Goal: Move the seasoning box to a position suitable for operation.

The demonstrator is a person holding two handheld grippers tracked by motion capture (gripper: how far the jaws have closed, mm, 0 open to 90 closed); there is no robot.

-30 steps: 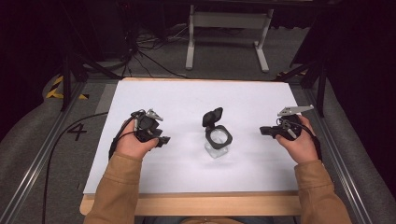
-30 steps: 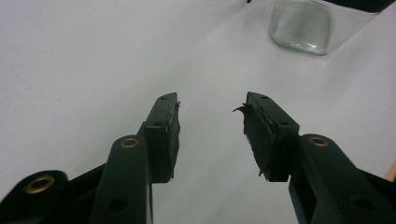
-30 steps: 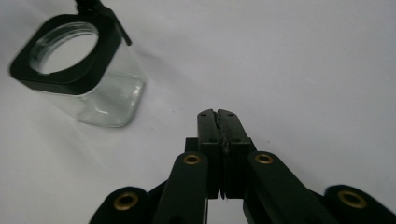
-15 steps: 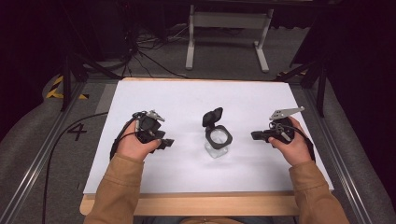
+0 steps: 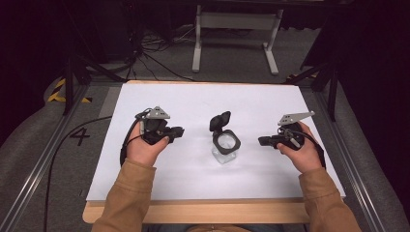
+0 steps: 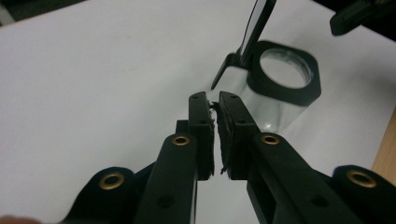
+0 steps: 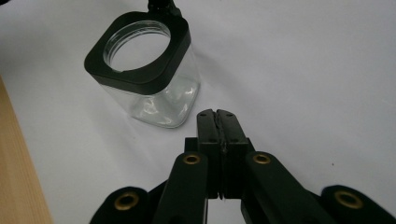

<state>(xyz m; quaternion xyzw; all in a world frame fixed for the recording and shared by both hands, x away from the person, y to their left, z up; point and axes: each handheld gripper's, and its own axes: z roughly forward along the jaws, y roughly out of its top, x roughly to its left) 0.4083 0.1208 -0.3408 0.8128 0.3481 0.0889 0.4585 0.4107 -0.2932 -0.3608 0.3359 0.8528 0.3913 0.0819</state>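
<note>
Moved inward toward the open-lidded clear jar (image 5: pixel 225 147), the right gripper (image 5: pixel 262 141) is closed, empty; left gripper (image 5: pixel 179 131) nearly closed, empty.

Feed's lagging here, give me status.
Left gripper and right gripper shut, empty, flanking jar. Jar upright, lid flipped open. Nothing in the way.

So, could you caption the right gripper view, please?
Shut right gripper beside an open clear jar on the white table.

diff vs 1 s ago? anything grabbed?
The right gripper moved inward, toward the clear jar, and stops short of it with jaws shut on nothing. The left gripper edged slightly toward the jar, also shut and empty. The jar stayed put, its hinged lid still flipped open.
</note>
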